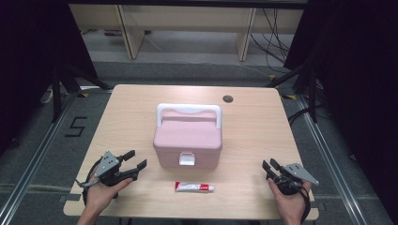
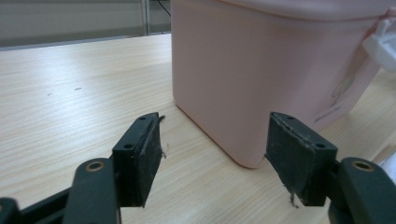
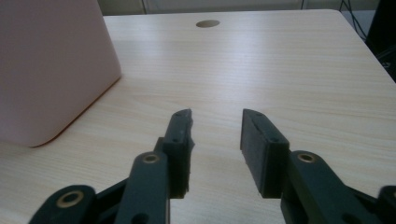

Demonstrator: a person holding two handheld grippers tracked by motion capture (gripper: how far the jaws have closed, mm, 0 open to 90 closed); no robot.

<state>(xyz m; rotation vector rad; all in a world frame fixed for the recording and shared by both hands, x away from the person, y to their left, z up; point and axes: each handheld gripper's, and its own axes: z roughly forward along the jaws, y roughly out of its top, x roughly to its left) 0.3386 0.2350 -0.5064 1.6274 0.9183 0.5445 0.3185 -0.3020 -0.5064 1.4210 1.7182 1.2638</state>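
High view: your left gripper point(image 1: 136, 159) and right gripper point(image 1: 268, 165) flank the pink box point(image 1: 187, 138) — both jaws apart, empty.

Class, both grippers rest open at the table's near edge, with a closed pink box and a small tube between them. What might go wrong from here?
1. The tube lies flat near the table edge; a clumsy pinch by the left gripper may nudge it off.
2. The pink box has smooth sides; the jaws may slip unless they use its white handle.
3. The white latch looks shut, so lifting the lid may drag the box.
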